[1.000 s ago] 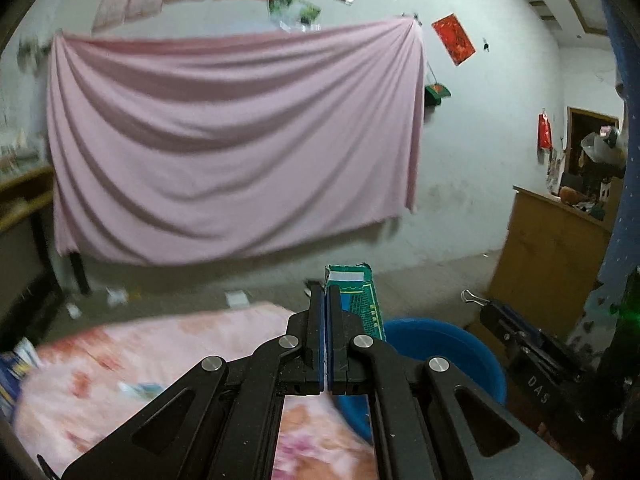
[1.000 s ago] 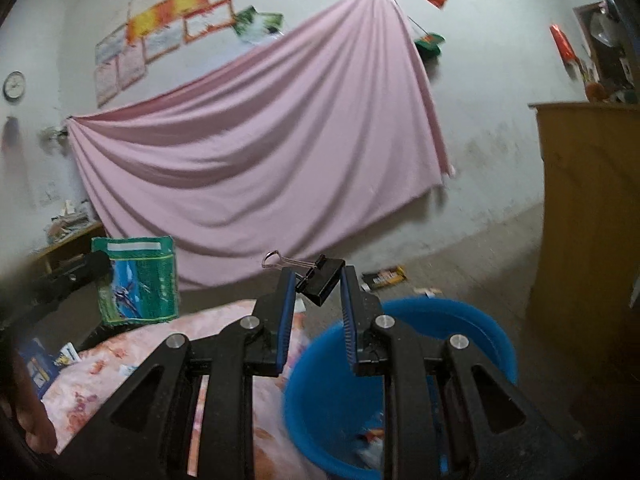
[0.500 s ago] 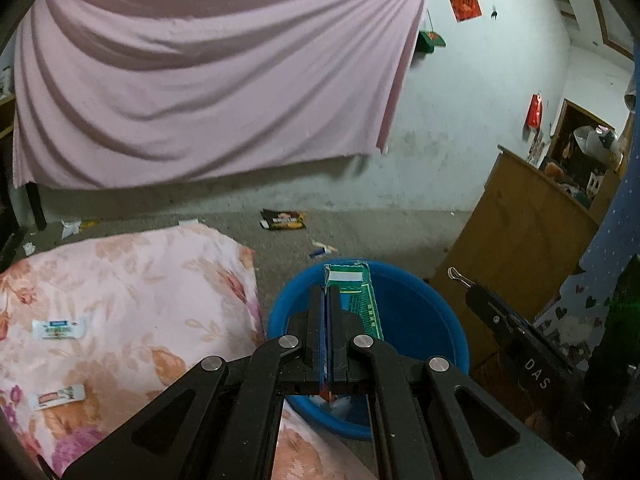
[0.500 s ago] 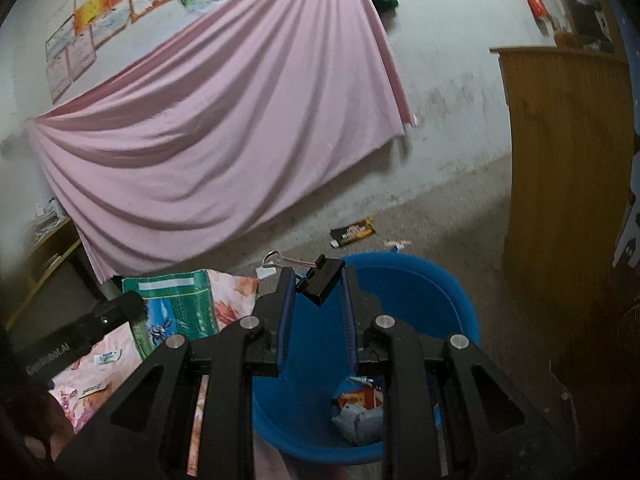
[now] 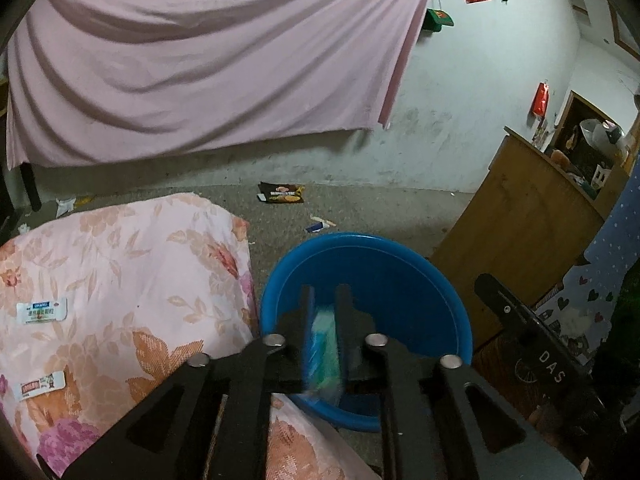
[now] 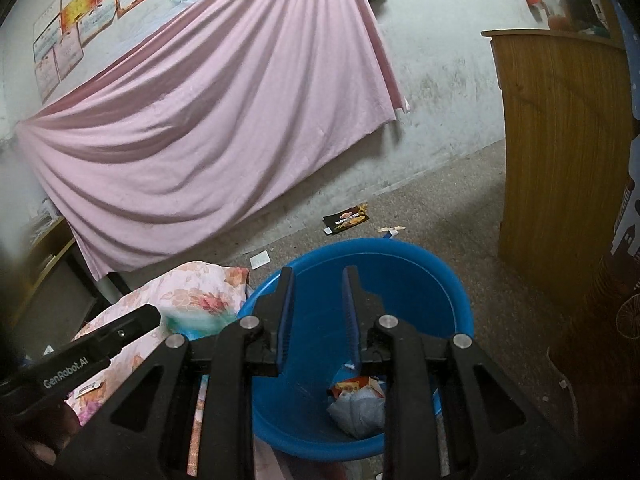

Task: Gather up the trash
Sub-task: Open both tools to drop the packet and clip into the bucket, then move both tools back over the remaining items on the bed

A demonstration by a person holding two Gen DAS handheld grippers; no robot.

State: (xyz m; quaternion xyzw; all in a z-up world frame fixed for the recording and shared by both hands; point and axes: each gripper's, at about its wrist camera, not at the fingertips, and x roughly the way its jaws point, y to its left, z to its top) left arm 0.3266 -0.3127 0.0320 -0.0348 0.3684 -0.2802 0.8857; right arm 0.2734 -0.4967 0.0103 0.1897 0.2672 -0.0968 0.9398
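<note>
Left wrist: left gripper (image 5: 325, 312) jaws opening, blurred green packet (image 5: 326, 344) between them over blue basin (image 5: 432, 280).
Right wrist: right gripper (image 6: 318, 292) jaws opening, empty.
Surroundings: floral quilt (image 5: 120, 272) beside basin.

A bright blue basin (image 6: 452, 292) sits right of a pale pink quilt (image 5: 120, 264) patterned with orange and magenta flowers. On the far wall hangs a plain pink sheet (image 5: 208, 64). A blurred green-and-white wrapper (image 5: 325, 352).

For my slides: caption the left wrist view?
Left hand-held gripper, jaws opening, releases blurred green packet over round blue plastic basin.
</note>
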